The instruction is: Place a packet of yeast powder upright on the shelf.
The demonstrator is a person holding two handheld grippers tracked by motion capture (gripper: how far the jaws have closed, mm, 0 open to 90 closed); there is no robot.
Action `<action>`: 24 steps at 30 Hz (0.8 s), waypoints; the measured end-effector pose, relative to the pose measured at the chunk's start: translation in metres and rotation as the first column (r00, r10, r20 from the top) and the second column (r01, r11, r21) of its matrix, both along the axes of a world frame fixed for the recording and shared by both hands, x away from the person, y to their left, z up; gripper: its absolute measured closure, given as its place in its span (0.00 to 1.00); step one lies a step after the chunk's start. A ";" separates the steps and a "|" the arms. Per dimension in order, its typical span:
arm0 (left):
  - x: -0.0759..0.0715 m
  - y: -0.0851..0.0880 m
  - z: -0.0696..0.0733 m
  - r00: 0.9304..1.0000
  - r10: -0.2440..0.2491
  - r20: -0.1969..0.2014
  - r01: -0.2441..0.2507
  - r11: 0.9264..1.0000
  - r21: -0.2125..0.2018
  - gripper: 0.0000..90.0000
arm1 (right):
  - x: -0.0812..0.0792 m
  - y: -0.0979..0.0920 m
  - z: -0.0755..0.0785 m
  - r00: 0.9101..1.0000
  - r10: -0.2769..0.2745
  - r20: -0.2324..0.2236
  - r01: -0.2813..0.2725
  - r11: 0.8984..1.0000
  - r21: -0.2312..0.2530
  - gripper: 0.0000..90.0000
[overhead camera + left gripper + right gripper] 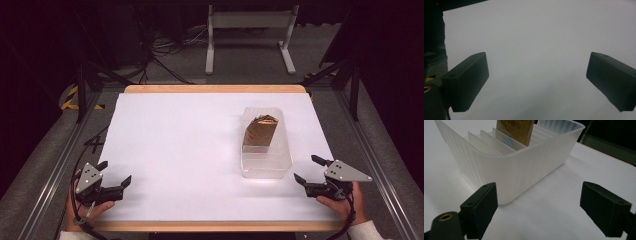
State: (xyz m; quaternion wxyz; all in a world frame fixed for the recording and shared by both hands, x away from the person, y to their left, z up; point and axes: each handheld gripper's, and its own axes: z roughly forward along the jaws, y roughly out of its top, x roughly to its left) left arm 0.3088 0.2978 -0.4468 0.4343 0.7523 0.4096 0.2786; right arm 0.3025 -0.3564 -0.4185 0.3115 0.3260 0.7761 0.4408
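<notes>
We see a clear plastic box (266, 150) sitting on a white table (190, 150). The box is our landmark. It has thin white walls (486, 145) inside that split it into slots. A shiny brown packet (260, 131) stands in one of the slots toward the far end of the box, and it leans a little.

The right gripper (311, 172) is just beside the box, near its close right corner, but it does not touch the box. A hand (345, 205) holds it from behind. In the right gripper view, its two black jaws stand wide apart with nothing between them, and the box's rounded corner (509, 177) is right in front of them.

The left gripper (116, 175) is far from the box, near the close left part of the table. Another hand (90, 210) holds it. Its jaws are wide apart too and hold nothing. In the left gripper view we see bare white table (536, 50) between them.
</notes>
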 end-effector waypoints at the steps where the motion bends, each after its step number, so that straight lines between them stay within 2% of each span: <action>1: 0.001 -0.002 -0.002 1.000 -0.005 -0.012 0.005 1.000 0.010 0.06 | -0.001 0.000 0.000 1.000 -0.003 0.000 0.003 1.000 0.001 0.17; 4: 0.004 -0.003 -0.004 1.000 0.002 -0.028 -0.002 1.000 0.019 0.06 | -0.002 0.000 0.000 1.000 -0.006 -0.002 0.006 1.000 0.002 0.17; 8: 0.005 -0.001 -0.004 1.000 0.017 -0.025 -0.017 1.000 -0.010 0.06 | -0.002 -0.001 0.001 1.000 -0.003 0.001 0.003 1.000 0.003 0.17; 19: 0.004 -0.007 -0.002 1.000 0.004 -0.018 -0.004 1.000 0.014 0.06 | -0.002 -0.001 0.001 1.000 -0.008 0.000 0.008 1.000 0.008 0.17; 24: 0.006 -0.009 -0.002 1.000 0.001 -0.029 -0.001 1.000 0.024 0.07 | -0.002 -0.002 0.000 1.000 0.001 -0.001 -0.001 1.000 0.008 0.17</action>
